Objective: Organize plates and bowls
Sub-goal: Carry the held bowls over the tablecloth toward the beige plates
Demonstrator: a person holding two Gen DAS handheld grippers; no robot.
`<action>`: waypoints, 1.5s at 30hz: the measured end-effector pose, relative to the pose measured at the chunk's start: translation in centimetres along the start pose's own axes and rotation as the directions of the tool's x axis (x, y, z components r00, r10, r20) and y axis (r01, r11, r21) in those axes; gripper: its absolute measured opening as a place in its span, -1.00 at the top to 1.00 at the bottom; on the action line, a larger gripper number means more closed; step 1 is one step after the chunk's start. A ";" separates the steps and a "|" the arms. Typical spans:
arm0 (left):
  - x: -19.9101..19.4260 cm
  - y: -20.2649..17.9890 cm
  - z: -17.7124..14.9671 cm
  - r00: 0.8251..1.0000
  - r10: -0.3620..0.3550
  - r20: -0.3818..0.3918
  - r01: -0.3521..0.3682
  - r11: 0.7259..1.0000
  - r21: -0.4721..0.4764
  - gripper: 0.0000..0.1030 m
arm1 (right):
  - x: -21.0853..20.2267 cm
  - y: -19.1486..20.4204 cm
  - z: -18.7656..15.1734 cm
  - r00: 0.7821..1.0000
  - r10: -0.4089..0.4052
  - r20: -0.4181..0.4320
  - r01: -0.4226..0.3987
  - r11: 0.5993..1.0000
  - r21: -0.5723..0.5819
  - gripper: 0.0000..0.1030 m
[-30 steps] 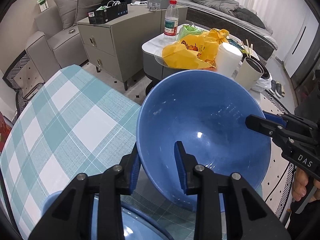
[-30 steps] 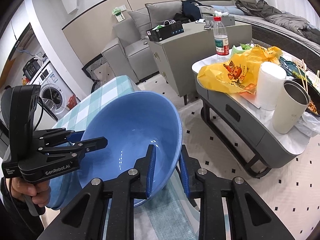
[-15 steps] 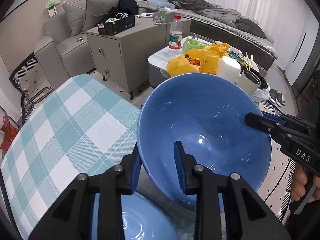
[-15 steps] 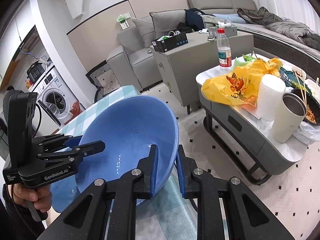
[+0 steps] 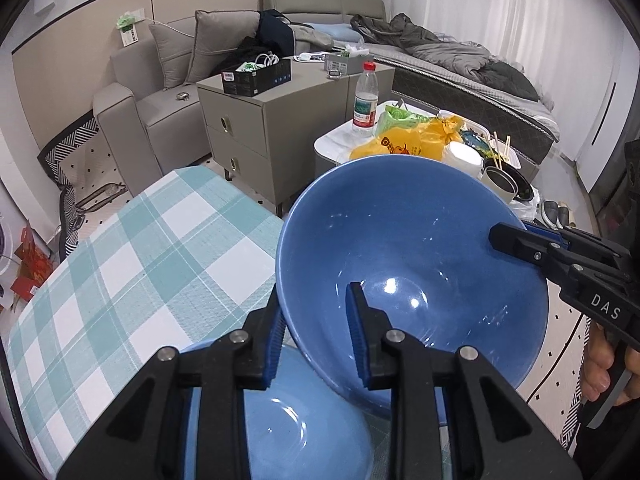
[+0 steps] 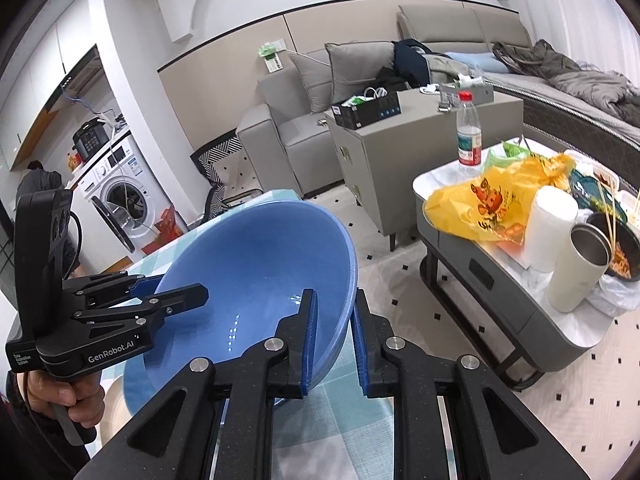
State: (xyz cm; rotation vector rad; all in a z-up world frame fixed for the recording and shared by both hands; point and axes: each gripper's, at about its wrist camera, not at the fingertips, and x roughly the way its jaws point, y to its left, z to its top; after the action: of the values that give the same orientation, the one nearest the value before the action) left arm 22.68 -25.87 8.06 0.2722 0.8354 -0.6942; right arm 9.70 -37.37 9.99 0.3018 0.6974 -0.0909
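The large blue bowl (image 5: 412, 264) hangs tilted above the checked tablecloth (image 5: 132, 264), pinched at opposite rims — left gripper (image 5: 316, 336) tightening on the near wall, right gripper (image 6: 334, 340) clamped across its edge. A second blue bowl (image 5: 296, 432) sits directly beneath.

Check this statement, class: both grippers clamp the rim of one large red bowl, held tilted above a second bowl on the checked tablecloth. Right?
Wrong colour: the large bowl is blue, as the left wrist view shows. The left gripper and right gripper clamp its rim above the second bowl on the checked tablecloth.
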 end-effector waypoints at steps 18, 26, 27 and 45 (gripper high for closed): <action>-5.3 2.9 -1.8 0.994 0.068 0.082 -0.063 0.996 -0.069 0.48 | -1.4 4.8 1.0 0.996 0.090 0.024 -0.087 0.992 -0.086 0.67; -6.6 4.6 -3.2 0.990 0.110 0.089 -0.100 0.989 -0.108 0.48 | -1.0 7.2 0.9 0.991 0.136 0.003 -0.134 0.983 -0.125 0.67; -6.7 4.7 -3.4 0.989 0.115 0.089 -0.105 0.988 -0.112 0.47 | -0.9 7.6 0.8 0.990 0.142 0.000 -0.141 0.982 -0.129 0.67; -7.1 7.7 -7.1 0.985 0.162 0.050 -0.150 0.970 -0.190 0.47 | 2.6 11.1 -1.4 0.978 0.184 -0.093 -0.198 0.966 -0.168 0.67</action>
State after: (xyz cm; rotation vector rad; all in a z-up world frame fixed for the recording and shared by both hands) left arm 20.26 -13.47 8.49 0.1440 0.8008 -0.4713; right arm 12.85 -26.36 9.97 0.2018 0.7441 0.1670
